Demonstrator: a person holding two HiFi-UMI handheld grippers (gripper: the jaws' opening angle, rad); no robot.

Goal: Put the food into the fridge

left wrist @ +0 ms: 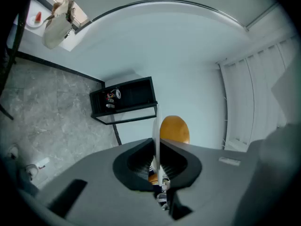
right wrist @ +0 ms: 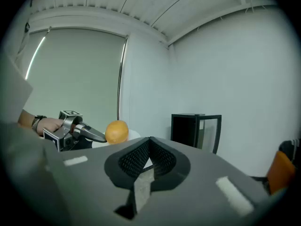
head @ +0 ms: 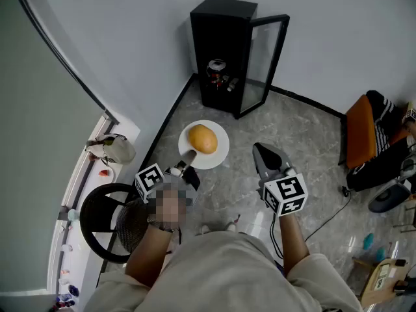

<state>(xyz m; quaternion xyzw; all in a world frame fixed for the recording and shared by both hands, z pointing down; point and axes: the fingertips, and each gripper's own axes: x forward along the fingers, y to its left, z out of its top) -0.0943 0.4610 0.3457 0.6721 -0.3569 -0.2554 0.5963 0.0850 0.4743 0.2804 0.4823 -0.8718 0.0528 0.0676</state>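
Left gripper (head: 186,157): fingers pinched almost together on the near rim of the white plate (head: 219,153), and the plate is held up by that edge alone. The orange (head: 203,138) sits mid-plate, not in the fridge yet. Right gripper (head: 266,152): fingers fully together with nothing between them, hanging just right of the plate and clear of it. The black fridge (head: 222,41) stands on the grey floor (head: 299,132) against the wall ahead, well apart from the plate. Its glass door (head: 268,57) is swung open. A can (head: 217,65) and other small items are inside.
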